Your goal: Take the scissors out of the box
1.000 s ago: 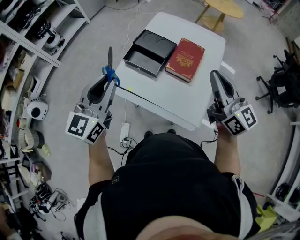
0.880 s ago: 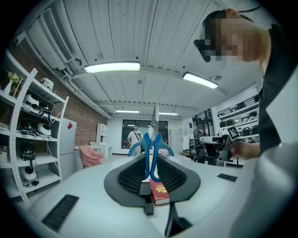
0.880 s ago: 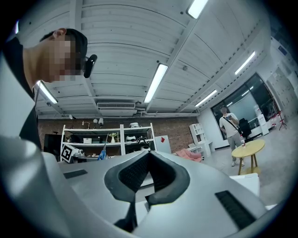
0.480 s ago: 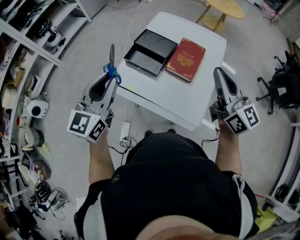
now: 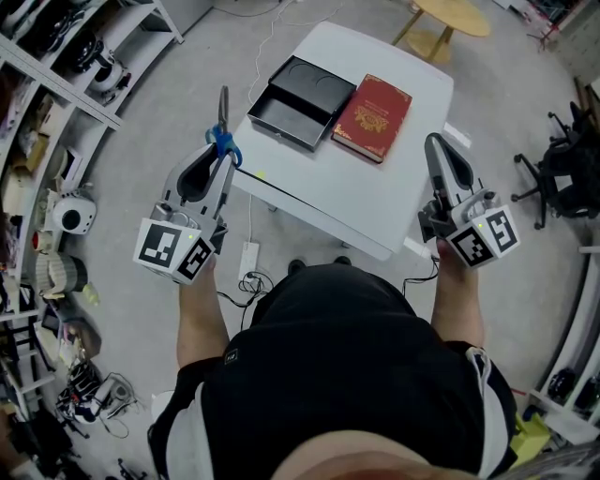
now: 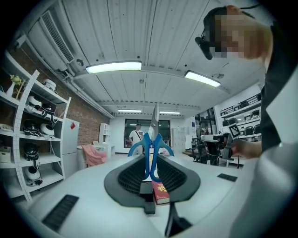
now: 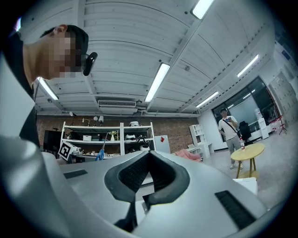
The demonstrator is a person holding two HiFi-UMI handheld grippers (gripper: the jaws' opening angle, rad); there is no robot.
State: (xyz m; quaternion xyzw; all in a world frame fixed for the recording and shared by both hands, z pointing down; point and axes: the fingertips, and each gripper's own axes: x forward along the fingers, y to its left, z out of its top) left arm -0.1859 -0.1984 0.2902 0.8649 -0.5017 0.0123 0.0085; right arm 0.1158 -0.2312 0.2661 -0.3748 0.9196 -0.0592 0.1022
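Blue-handled scissors [image 5: 222, 131] stand upright in my left gripper [image 5: 217, 157], blades pointing away, held off the table's left edge. The left gripper view shows the blue handles [image 6: 151, 144] pinched between the shut jaws, the steel blades rising above. The black box [image 5: 298, 103] lies open on the white table [image 5: 375, 197], its tray slid out and empty. My right gripper [image 5: 439, 155] hovers at the table's right edge, shut with nothing in it; its view shows the jaws [image 7: 148, 160] meeting at the tips.
A red book [image 5: 371, 118] lies on the table right of the box. Shelving with cameras and gear [image 5: 56, 84] lines the left side. A round wooden table [image 5: 450, 19] stands beyond, a black office chair [image 5: 567, 169] at right.
Both grippers have drifted slightly upward and away from me; the scissors stay held in the left one. Otherwise nothing has moved.
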